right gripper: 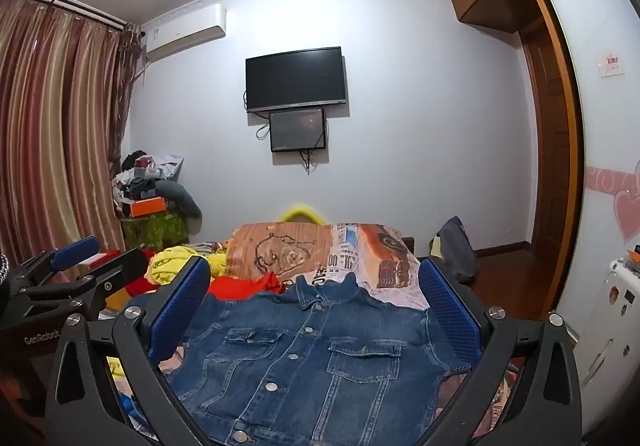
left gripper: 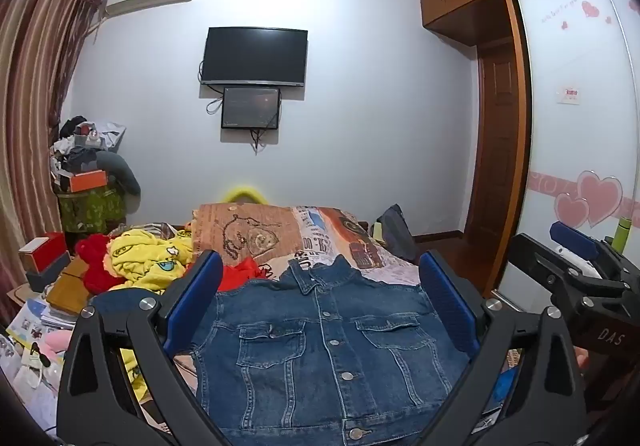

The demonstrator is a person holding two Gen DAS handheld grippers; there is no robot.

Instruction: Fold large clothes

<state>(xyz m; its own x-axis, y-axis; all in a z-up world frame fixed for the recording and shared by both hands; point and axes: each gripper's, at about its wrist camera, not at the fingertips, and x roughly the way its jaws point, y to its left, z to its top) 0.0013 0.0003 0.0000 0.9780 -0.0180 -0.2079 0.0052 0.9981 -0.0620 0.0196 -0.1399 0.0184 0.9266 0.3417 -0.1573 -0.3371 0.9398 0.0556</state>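
A blue denim jacket (left gripper: 320,350) lies flat and buttoned on the bed, front side up, collar toward the far wall. My left gripper (left gripper: 320,298) hovers open above it, its blue pads spread wide on either side of the chest, touching nothing. In the right wrist view the same jacket (right gripper: 312,358) lies below my right gripper (right gripper: 316,302), also open with nothing between its pads. The right gripper's body (left gripper: 576,278) shows at the right edge of the left wrist view, and the left gripper's body (right gripper: 76,278) at the left edge of the right wrist view.
The bed carries a patterned cover (left gripper: 280,234), a red cloth (left gripper: 240,274) and a yellow garment (left gripper: 152,262) at the left. Boxes and papers (left gripper: 44,286) pile beside the bed. A wardrobe (left gripper: 576,125) stands to the right, and a TV (left gripper: 254,57) hangs on the far wall.
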